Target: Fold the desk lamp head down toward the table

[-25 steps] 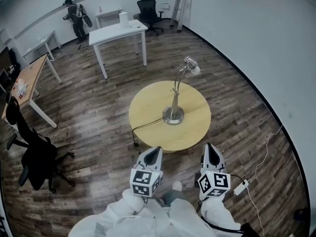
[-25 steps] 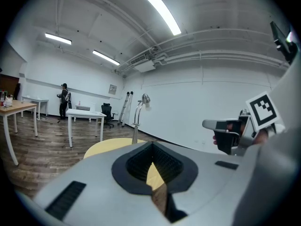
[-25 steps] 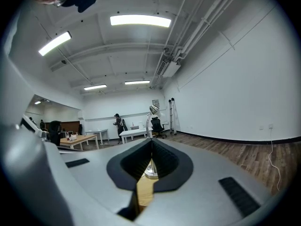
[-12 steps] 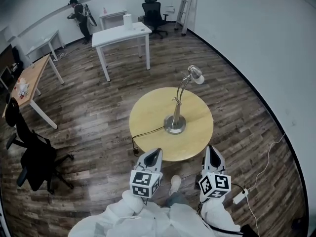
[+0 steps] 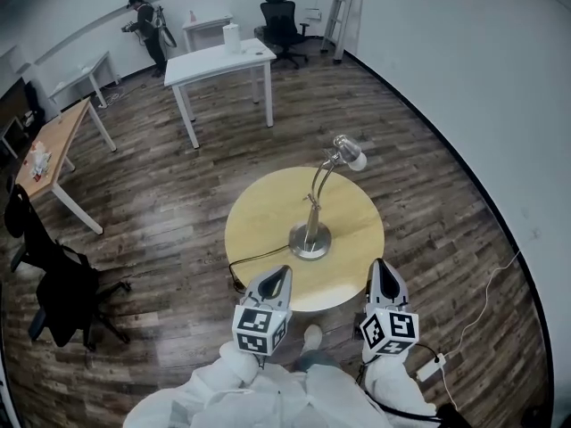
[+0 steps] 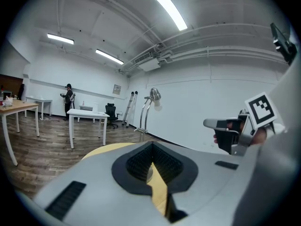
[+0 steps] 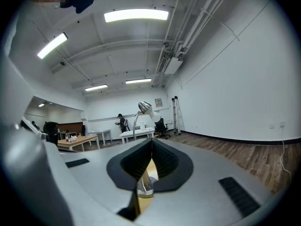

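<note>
The silver desk lamp stands upright with its base on the round yellow table. Its curved neck rises to the head, which is up high and tilted toward the right. My left gripper is shut and empty at the table's near edge, left of the base. My right gripper is shut and empty too, at the near right rim. Neither touches the lamp. In the left gripper view the lamp head stands ahead beyond the shut jaws. In the right gripper view the lamp head shows above the jaws.
The lamp's black cord runs off the table's left edge to the floor. A white table, a wooden desk, office chairs, a ladder and a person stand farther off. A white cable lies on the floor at right.
The round table and lamp have come closer to both grippers, whose tips now reach the near rim. Both grippers stay shut.
</note>
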{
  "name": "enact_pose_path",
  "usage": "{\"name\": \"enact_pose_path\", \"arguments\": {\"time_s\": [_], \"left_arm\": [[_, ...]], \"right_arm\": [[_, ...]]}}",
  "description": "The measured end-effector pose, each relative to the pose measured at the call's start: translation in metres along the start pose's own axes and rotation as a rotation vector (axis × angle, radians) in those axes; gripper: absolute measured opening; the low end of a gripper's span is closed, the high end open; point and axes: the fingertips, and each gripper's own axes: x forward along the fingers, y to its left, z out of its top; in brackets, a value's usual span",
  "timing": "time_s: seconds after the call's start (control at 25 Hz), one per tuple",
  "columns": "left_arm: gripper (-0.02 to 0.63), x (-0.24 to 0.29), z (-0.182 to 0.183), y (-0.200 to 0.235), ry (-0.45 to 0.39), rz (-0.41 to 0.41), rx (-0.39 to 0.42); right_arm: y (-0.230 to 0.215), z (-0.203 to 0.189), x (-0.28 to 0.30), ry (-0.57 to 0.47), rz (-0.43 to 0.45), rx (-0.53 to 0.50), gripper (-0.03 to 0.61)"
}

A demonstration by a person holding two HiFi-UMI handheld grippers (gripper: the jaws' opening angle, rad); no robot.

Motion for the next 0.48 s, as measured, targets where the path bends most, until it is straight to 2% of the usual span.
{"name": "enact_pose_path", "arguments": {"time_s": [0.28, 0.48], "left_arm": [[0.0, 0.068, 0.03, 0.011, -0.019, 0.021, -0.001], [0.0, 0.118, 0.039, 0.014, -0.002, 0.041, 0.008]], "right_arm": [[-0.033, 0.022, 0.069, -0.013, 0.051, -0.002, 0.012], [-0.062, 0.035, 0.117, -0.014, 0.082, 0.006, 0.012]]}}
